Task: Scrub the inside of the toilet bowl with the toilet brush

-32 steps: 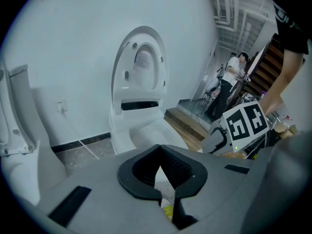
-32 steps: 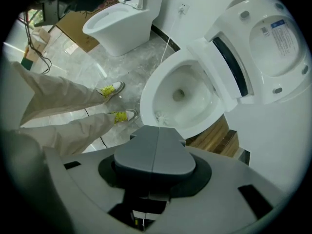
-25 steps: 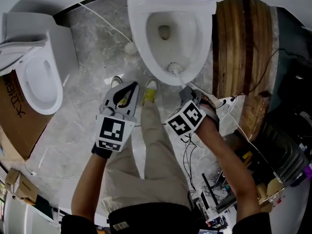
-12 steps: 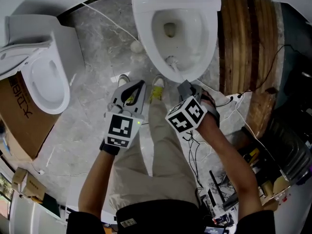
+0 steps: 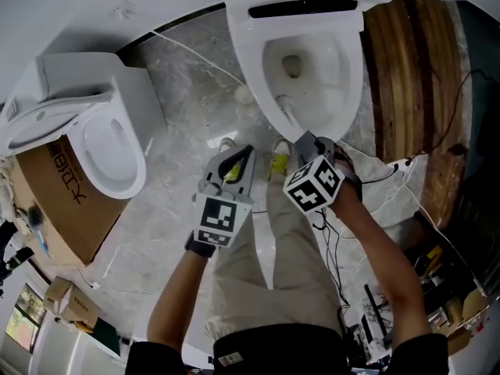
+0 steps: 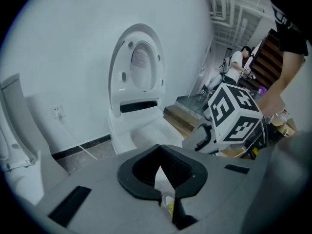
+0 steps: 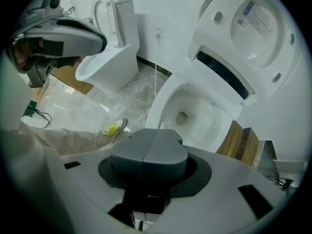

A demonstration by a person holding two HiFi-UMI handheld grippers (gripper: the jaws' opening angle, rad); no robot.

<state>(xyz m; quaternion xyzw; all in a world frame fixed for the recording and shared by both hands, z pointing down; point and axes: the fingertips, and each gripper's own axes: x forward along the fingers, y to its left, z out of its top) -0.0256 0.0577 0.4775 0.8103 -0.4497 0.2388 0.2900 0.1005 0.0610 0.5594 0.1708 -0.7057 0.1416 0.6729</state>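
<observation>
The white toilet bowl (image 5: pixel 324 69) stands open at the top of the head view, lid up. A white toilet brush (image 5: pixel 284 105) lies inside it, head against the near-left inner wall. Its handle runs back to my right gripper (image 5: pixel 306 141), which is shut on it just over the front rim. In the right gripper view the shut gripper (image 7: pixel 148 152) points at the bowl (image 7: pixel 192 112) and hides the handle. My left gripper (image 5: pixel 244 153) hangs over the floor left of the bowl, fingertips together, holding nothing. In its own view this gripper (image 6: pixel 158 152) faces the bowl (image 6: pixel 146 130).
A second white toilet (image 5: pixel 105 143) stands at the left beside a cardboard box (image 5: pixel 62 205). Wooden steps (image 5: pixel 414 69) rise right of the bowl, with cables (image 5: pixel 391 178) on the floor below them. A white cord (image 5: pixel 195 53) crosses the marble floor. The person's shoes (image 5: pixel 277 162) stand before the bowl.
The head view has swung, so the toilet and both grippers sit further right. The brush head has slid from the bowl's front up along its left inner wall. Both grippers stay shut.
</observation>
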